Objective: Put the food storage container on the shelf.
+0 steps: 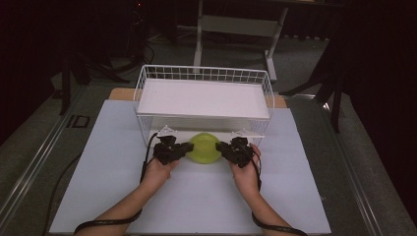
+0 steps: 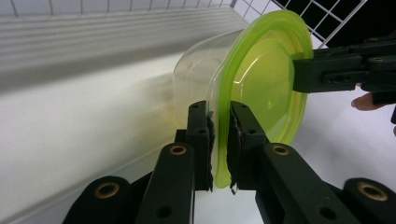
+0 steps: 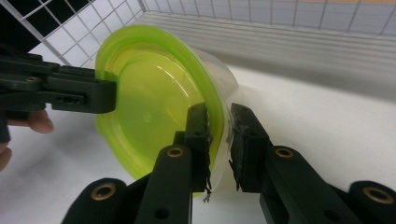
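A clear plastic container with a yellow-green lid is held between two black grippers at the open front of a white wire basket, which stands on a white table. In the high view, the left gripper is seen at the container's left side and the right gripper at its right side, each held in one of the person's hands. In the left gripper view, the jaws are nearly closed on the lid's rim, with the other gripper clamped on the opposite edge. In the right gripper view, the jaws are narrowly parted around the container's rim, gripping it, and the container is turned on its side, lid facing outward from the basket.
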A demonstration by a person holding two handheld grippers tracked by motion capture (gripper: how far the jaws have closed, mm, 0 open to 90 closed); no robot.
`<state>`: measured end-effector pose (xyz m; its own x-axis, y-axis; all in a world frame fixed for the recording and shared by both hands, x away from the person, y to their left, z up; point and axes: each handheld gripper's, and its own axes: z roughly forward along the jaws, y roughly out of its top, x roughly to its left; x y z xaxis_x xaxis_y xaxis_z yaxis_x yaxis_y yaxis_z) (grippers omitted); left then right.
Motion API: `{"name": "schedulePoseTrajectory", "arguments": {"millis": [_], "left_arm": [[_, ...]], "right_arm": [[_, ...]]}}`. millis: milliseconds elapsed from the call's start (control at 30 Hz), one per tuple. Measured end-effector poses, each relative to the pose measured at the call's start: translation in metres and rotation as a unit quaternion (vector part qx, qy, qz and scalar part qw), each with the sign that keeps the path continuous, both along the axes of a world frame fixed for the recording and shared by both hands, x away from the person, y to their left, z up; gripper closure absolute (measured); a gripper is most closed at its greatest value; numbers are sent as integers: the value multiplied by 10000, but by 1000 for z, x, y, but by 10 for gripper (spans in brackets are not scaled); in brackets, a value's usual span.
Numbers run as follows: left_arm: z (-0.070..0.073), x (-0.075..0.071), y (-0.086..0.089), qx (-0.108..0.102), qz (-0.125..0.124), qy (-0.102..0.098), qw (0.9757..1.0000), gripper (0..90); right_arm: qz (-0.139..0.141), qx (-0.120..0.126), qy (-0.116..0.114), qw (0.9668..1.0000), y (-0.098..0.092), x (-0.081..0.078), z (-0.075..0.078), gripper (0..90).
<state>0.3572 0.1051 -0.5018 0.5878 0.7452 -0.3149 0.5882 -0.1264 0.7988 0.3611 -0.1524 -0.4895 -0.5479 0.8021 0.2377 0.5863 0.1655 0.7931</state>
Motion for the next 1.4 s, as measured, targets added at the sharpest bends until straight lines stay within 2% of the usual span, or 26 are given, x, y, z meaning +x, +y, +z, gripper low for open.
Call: {"name": "schedulePoseTrajectory", "arguments": {"millis": [100, 167, 267, 500, 567, 633, 700, 800, 867, 900, 1067, 1200, 1267, 1333, 1400], "left_arm": [[0, 2, 0, -32, 35, -104, 9999, 801], [-1, 5, 0, -108, 12, -104, 9999, 799], [-1, 7, 1, -141, 0, -121, 9998, 796], [-2, 10, 1, -87, 138, -441, 9989, 759], [-3, 11, 1, -81, 176, -495, 9986, 749], [-3, 11, -1, 31, 213, -634, 9978, 732], [-4, 13, -2, 72, 230, -663, 9975, 703], [-4, 17, 0, -59, 255, -525, 9983, 692], [-3, 18, -1, 140, 345, -683, 9970, 661], [-4, 19, -1, 138, 349, -701, 9968, 655], [-4, 23, -3, 185, 470, -814, 9954, 626], [-4, 26, -4, 160, 550, -779, 9953, 623], [-4, 28, -4, 221, 570, -821, 9947, 606], [-4, 29, -4, 190, 597, -790, 9949, 595], [-4, 28, -2, 2, 623, -835, 9946, 562]], "right_arm": [[-31, -15, -54, 10000, 0, 1, 0, 767], [-55, -30, -110, 9999, 0, 2, 0, 762], [-100, 82, -92, 9999, 0, 4, -1, 763], [-221, -15, -258, 9994, 4, 9, 2, 747], [-239, -70, -374, 9990, 5, 10, 2, 740], [-251, -122, -522, 9982, 6, 11, 1, 729], [-335, -180, -615, 9974, 7, 12, -1, 714], [-446, -285, -787, 9955, 9, 14, -3, 663], [-489, -319, -865, 9945, 11, 15, -4, 623], [-500, -324, -893, 9942, 12, 16, -5, 613], [-587, -352, -934, 9933, 15, 20, -9, 596], [-654, -288, -881, 9935, 15, 24, -9, 589], [-683, -298, -877, 9934, 16, 26, -9, 589], [-728, -281, -846, 9934, 17, 27, -9, 580], [-735, -251, -861, 9933, 17, 27, -9, 569]]}}
